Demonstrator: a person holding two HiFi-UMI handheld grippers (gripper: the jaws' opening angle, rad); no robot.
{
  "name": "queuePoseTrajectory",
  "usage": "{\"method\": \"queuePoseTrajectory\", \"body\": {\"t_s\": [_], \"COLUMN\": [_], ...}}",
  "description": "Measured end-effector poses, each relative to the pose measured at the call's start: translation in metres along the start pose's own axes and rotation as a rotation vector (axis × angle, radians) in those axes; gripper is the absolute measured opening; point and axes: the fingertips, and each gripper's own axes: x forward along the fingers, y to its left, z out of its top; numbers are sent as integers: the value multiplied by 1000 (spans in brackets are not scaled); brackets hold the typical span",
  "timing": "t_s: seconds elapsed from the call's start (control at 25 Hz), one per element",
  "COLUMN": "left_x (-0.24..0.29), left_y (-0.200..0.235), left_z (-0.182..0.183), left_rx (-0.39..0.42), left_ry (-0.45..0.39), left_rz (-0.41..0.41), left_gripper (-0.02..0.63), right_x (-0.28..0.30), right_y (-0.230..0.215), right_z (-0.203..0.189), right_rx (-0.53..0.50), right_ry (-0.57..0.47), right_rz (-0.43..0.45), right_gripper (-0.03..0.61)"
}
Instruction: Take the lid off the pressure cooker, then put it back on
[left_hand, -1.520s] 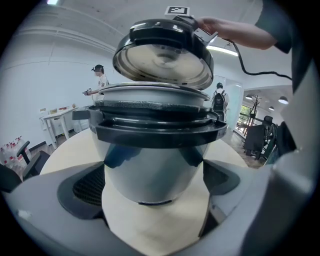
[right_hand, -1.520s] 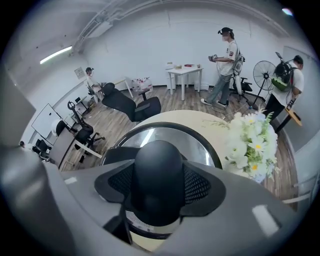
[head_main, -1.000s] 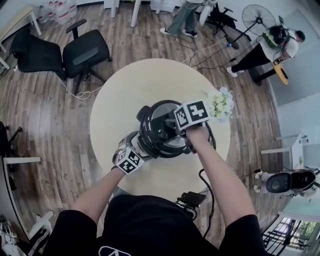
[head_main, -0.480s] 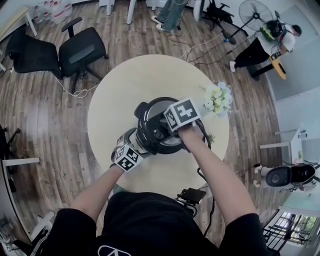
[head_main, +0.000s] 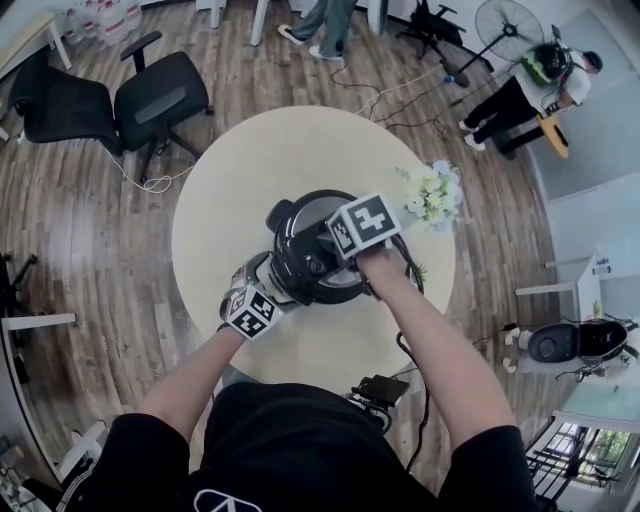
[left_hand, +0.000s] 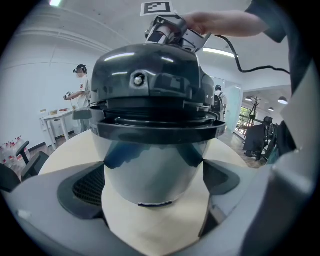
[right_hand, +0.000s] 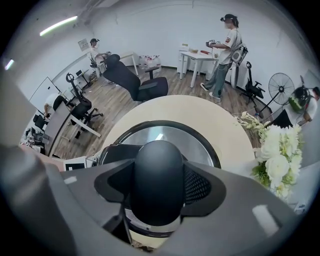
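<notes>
in the middle of the round bench (head_main: 250, 170) the pressure cooker (head_main: 290, 288) is sitting w/ its lid (head_main: 312, 255) resting on top. the left gripper (left_hand: 155, 187) is reaching in low from the side, its jaws set wide and pressing on both sides of the steel body. the right gripper (right_hand: 157, 192) is pointing steeply down over the lid, jaws approx half closed and clamping the black knob (right_hand: 157, 172). white flowers (head_main: 432, 197) are standing near the cooker.
</notes>
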Motion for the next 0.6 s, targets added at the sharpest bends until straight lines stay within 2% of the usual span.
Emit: {"method": "queuePoseTrajectory", "body": {"t_s": [0.24, 0.6], "left_x": [2, 1], "left_y": [-1, 2], "left_z": [0, 1], "left_rx": [-2, -8], "left_ry": [-1, -8], "left_rz": [4, 1], "left_gripper": [591, 591], "right_x": [6, 5], "right_y": [5, 7], "right_z": [-4, -1], "right_rx": [-66, -114], "right_ry": [36, 13], "right_rz": [-20, 8], "right_gripper": [290, 293]}}
